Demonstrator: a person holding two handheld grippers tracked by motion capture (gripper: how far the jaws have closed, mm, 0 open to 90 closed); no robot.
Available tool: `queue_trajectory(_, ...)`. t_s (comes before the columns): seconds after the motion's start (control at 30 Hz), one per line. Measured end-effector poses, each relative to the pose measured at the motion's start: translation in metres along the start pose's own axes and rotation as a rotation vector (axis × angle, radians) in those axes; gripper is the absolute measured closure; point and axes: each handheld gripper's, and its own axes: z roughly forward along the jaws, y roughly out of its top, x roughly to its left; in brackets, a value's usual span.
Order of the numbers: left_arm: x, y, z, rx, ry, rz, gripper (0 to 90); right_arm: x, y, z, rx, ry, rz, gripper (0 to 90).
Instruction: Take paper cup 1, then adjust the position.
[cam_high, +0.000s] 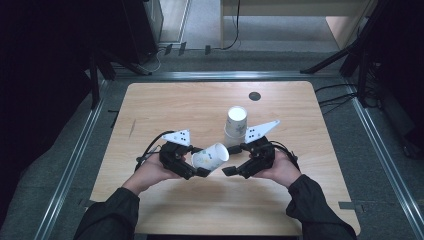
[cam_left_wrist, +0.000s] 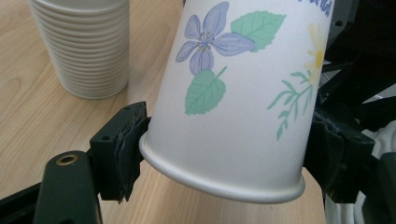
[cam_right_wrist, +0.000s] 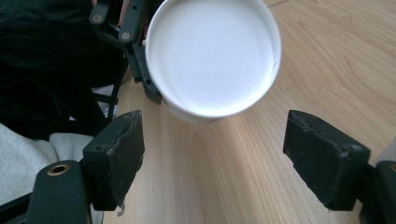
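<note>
— Between your left gripper's (cam_high: 200, 161) fingers (cam_left_wrist: 122, 154) sits one flowered paper cup (cam_high: 210, 157), clamped near its rim, tilted above the bench (cam_high: 300, 115).
— And your right gripper (cam_high: 232, 160)?
— Fingers (cam_right_wrist: 116, 156) wide, holding nothing, facing the cup's base. One cup stack (cam_high: 236, 122) stands just beyond.

- The left hand-held gripper (cam_high: 196, 161) sits low at the person's left, its jaws pointing right and clamped on the paper cup (cam_high: 210, 156)
- The right hand-held gripper (cam_high: 232, 160) faces it from the right, jaws wide apart and touching nothing
- Both forearms, in dark sleeves (cam_high: 111, 210), come in from the near edge, angled inward, hands wrapped around the gripper bodies
</note>
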Motion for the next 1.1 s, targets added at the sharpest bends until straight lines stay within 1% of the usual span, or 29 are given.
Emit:
queue_trajectory(0.07,0.000,0.001,-0.002,0.013,0.007,0.009,21.6,0.001,-0.002,0.000,0.005,-0.003,-0.005,20.9)
queue_trajectory(0.13,0.000,0.002,-0.003,0.021,0.010,0.013,21.6,0.001,-0.004,-0.001,0.009,-0.016,-0.006,21.1)
queue_trajectory(0.3,0.002,0.003,-0.005,0.043,0.017,0.004,21.6,0.003,-0.009,-0.006,0.002,-0.041,0.000,22.0)
queue_trajectory(0.37,0.003,0.003,-0.005,0.063,0.020,0.009,21.6,0.003,-0.012,-0.008,0.001,-0.045,0.002,22.1)
queue_trajectory(0.43,0.003,0.005,-0.004,0.090,0.031,0.018,21.6,0.004,-0.015,-0.010,0.001,-0.061,0.002,22.2)
queue_trajectory(0.6,0.003,0.008,-0.003,0.124,0.038,0.029,21.6,0.004,-0.024,-0.013,0.000,-0.096,0.006,22.2)
queue_trajectory(0.67,0.002,0.010,-0.001,0.151,0.042,0.033,21.6,0.004,-0.027,-0.013,0.003,-0.103,0.005,22.2)
queue_trajectory(0.7,0.002,0.011,0.000,0.182,0.050,0.043,21.6,0.003,-0.027,-0.013,0.005,-0.103,0.007,22.4)
queue_trajectory(0.73,0.002,0.012,0.002,0.198,0.058,0.048,21.6,0.003,-0.028,-0.012,0.004,-0.104,0.014,22.6)
queue_trajectory(0.77,0.002,0.013,0.002,0.219,0.061,0.059,21.6,0.002,-0.027,-0.011,0.004,-0.103,0.013,22.6)
queue_trajectory(0.8,0.002,0.015,0.003,0.235,0.065,0.062,21.6,0.001,-0.027,-0.011,0.004,-0.102,0.012,22.7)
queue_trajectory(0.83,0.002,0.017,0.003,0.245,0.063,0.072,21.6,0.001,-0.027,-0.009,0.000,-0.104,0.008,22.8)
queue_trajectory(0.87,0.002,0.018,0.003,0.255,0.067,0.071,21.6,0.001,-0.026,-0.009,0.001,-0.104,0.003,22.8)
queue_trajectory(1.0,0.002,0.026,0.004,0.293,0.074,0.094,21.6,0.002,-0.024,-0.006,-0.004,-0.107,-0.006,22.8)
queue_trajectory(1.03,0.002,0.028,0.004,0.298,0.076,0.101,21.6,0.001,-0.024,-0.006,-0.010,-0.110,-0.008,22.7)
queue_trajectory(1.1,0.001,0.032,0.005,0.324,0.085,0.124,21.6,0.000,-0.024,-0.006,-0.017,-0.106,-0.006,22.7)
